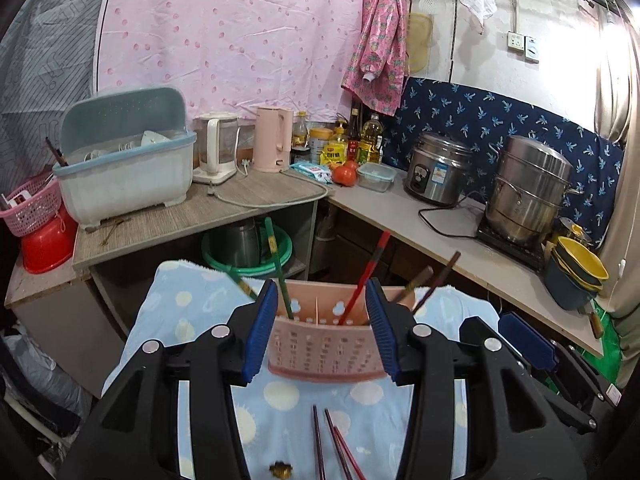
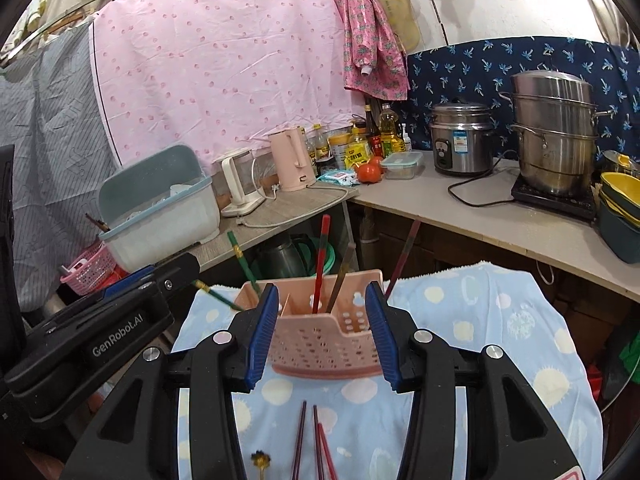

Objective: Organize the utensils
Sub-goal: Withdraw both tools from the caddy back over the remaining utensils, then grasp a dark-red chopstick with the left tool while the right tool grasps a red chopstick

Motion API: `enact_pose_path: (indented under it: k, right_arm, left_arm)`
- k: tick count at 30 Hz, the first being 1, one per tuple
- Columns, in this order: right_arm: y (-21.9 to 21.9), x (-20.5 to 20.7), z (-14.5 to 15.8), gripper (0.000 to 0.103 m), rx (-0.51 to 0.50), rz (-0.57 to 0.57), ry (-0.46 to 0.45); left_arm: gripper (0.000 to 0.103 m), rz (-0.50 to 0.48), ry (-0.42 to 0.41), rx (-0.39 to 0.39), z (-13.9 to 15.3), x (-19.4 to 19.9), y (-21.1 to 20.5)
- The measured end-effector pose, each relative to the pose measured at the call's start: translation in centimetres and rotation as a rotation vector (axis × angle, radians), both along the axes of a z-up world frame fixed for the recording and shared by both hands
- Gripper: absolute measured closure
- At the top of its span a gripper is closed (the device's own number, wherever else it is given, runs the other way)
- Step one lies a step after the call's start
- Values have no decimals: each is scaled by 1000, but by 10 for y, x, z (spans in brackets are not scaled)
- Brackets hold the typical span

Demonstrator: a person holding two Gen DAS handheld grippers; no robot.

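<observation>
A pink perforated utensil holder [image 1: 326, 348] stands on a blue spotted towel [image 1: 192, 320]. It holds green chopsticks [image 1: 278, 268], a red one [image 1: 366, 276] and brown ones [image 1: 434, 280]. Several loose dark and red chopsticks [image 1: 332, 448] and a small gold spoon [image 1: 280, 470] lie on the towel in front of it. My left gripper [image 1: 326, 332] is open and empty, jaws either side of the holder. In the right wrist view the holder [image 2: 324, 344] sits between the jaws of my open, empty right gripper [image 2: 322, 336]; loose chopsticks [image 2: 312, 444] lie below.
A wooden counter [image 1: 180, 220] carries a blue dish rack [image 1: 124, 168], kettles and bottles. A rice cooker [image 1: 438, 170] and steel steamer [image 1: 528, 192] stand on the right counter. The left gripper's body [image 2: 92, 340] is at my right gripper's left.
</observation>
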State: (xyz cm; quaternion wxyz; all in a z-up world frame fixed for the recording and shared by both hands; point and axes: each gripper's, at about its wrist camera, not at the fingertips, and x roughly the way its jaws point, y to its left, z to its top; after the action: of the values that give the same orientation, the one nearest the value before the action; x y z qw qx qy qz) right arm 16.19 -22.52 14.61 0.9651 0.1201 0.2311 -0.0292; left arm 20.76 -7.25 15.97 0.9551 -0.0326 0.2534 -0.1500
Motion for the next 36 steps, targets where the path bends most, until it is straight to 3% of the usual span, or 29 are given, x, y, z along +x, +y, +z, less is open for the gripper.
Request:
enact_pose_path:
  k: [6, 20, 27, 32, 36]
  right_arm:
    - [6, -38, -24, 58, -14, -1, 48]
    - [10, -122, -136, 59, 26, 9, 315]
    - [19, -148, -170, 62, -1, 24, 393]
    - [24, -155, -189, 76, -20, 37, 434]
    - [27, -151, -194, 80, -35, 41, 447]
  left_arm:
    - [60, -2, 65, 9, -31, -37, 14]
    - [60, -36, 339, 97, -166, -121, 32]
    - [60, -43, 372, 137, -192, -150, 33]
    - [60, -52, 373, 158, -200, -158, 30]
    - [60, -55, 375, 165, -205, -161, 28]
